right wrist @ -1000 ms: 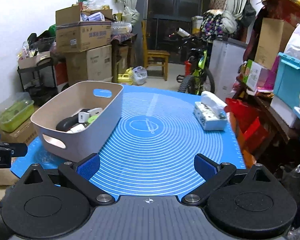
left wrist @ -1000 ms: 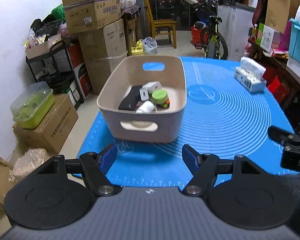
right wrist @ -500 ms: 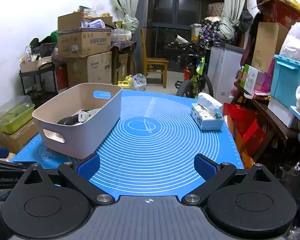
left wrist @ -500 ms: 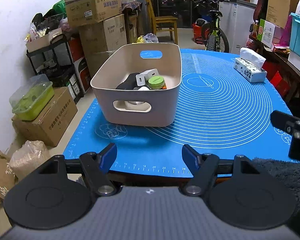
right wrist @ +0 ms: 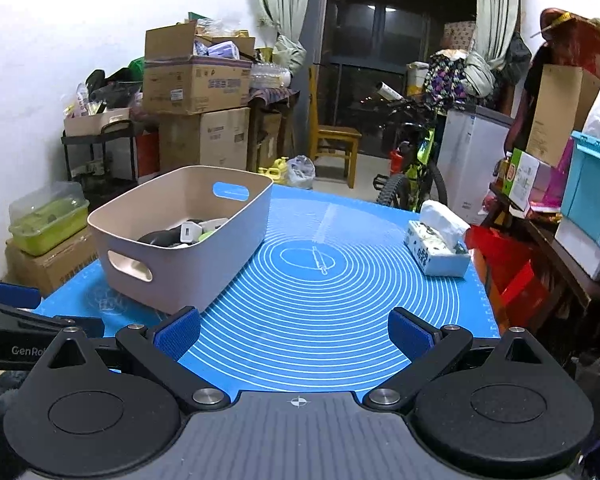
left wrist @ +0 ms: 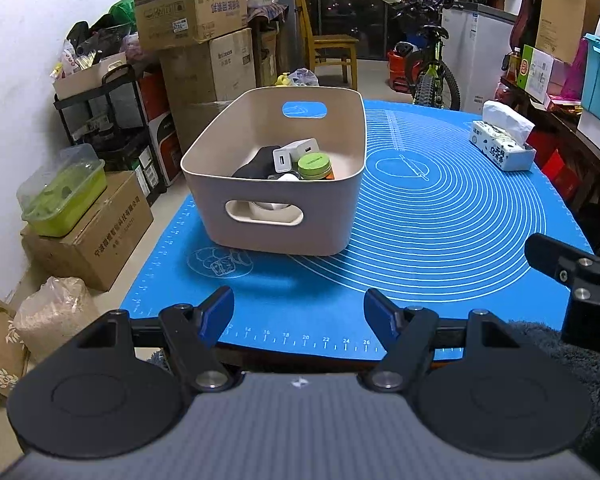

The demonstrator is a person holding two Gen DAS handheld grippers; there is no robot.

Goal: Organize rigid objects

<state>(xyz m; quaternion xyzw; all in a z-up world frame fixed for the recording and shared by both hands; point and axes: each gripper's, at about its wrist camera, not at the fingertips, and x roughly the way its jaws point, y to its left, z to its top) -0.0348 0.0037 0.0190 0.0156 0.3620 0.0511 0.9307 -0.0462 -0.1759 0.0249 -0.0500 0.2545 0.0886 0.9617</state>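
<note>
**A:** You've drawn both tools back toward yourself over the last second. A second ago your left gripper hung over the mat just short of the beige bin; now its fingers sit at the near edge of the blue mat, with the bin well ahead of them and a little left. Your right gripper has backed off and lifted the same way, and more of the room shows over the table's far end.

**B:** Are they holding anything?

**A:** No. Both sets of fingers are spread wide with nothing but mat between the blue pads.

**B:** And the objects?

**A:** All that I can see are in the bin: a white charger, a green-lidded jar, something black beside them, and a white piece that shows through the near handle slot. From your right tool the bin lies ahead and to the left. The only other thing on the mat is the tissue box, ahead and right of that tool, well apart from the bin.

**B:** So what does the pull-back mean?

**A:** I'd judge the sorting is finished or nearly so: nothing loose is left on the mat for you to collect, and retreating with empty fingers reads as stepping away, not lining up another pick.
</note>
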